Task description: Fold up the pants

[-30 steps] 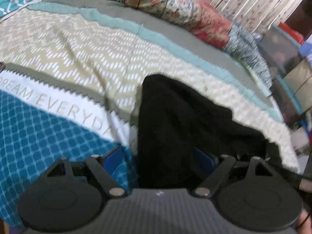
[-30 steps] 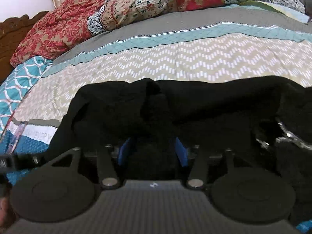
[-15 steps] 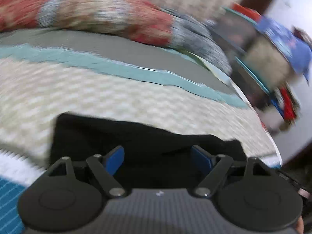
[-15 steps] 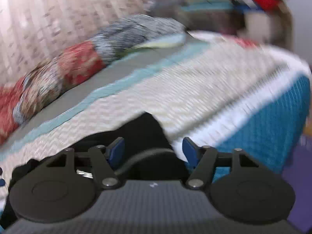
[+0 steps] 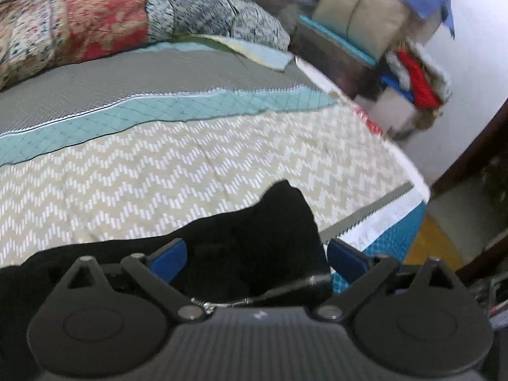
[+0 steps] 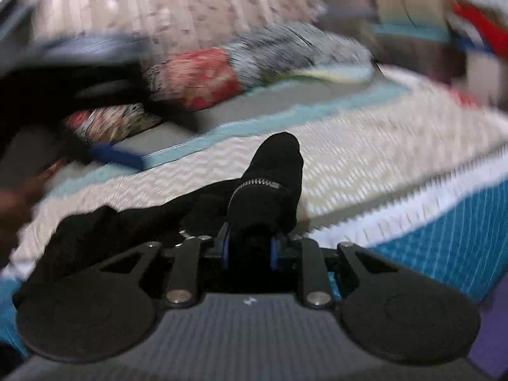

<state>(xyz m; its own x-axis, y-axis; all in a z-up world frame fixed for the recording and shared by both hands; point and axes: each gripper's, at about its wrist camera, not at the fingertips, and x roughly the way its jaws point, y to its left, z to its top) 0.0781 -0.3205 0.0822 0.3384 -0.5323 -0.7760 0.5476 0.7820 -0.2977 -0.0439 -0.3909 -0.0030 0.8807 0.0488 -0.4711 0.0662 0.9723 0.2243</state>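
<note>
The black pants (image 5: 254, 241) lie bunched on the patterned bedspread (image 5: 158, 171). My left gripper (image 5: 255, 257) is open, its blue fingers (image 5: 166, 255) spread on either side of a raised fold of the black cloth. In the right wrist view my right gripper (image 6: 249, 249) is shut on a raised bunch of the pants (image 6: 270, 184) with a silver zipper (image 6: 254, 187) across it. The other gripper shows blurred at the upper left of that view (image 6: 117, 155).
Rolled patterned quilts (image 5: 95, 22) lie along the far side of the bed. Stacked boxes and bags (image 5: 365, 31) stand past the bed's far right corner. The bed's teal edge (image 6: 460, 231) drops off at the right, with floor below.
Both views have swung towards the bed's right end. My right gripper has closed on the zipper part of the pants. My left gripper stays open over the cloth.
</note>
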